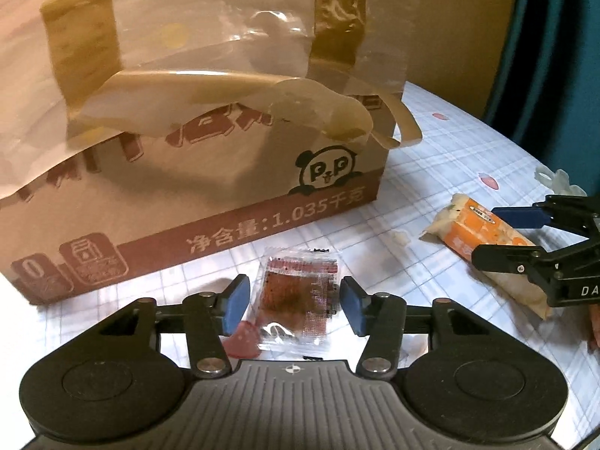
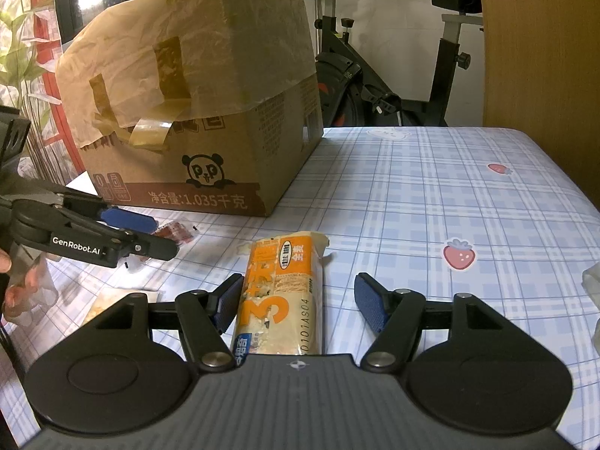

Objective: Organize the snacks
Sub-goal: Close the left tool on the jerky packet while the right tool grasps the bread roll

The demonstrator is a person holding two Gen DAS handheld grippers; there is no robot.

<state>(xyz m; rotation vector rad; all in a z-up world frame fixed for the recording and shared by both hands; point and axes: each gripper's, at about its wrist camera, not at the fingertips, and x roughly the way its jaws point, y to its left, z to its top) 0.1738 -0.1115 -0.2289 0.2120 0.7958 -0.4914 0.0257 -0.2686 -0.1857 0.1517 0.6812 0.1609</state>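
Two grippers stand with jaws wide over the checked tablecloth (image 2: 431, 202): the left gripper (image 1: 295, 305) straddles a small clear packet (image 1: 298, 300), the right gripper (image 2: 300, 302) an orange snack bar (image 2: 285, 292), the cardboard box (image 2: 210, 112) at eleven o'clock.

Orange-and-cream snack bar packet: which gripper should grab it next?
Right. The right gripper already straddles the orange-and-cream snack bar packet, jaws open either side. The left gripper is open around the small clear packet with a red-brown square.
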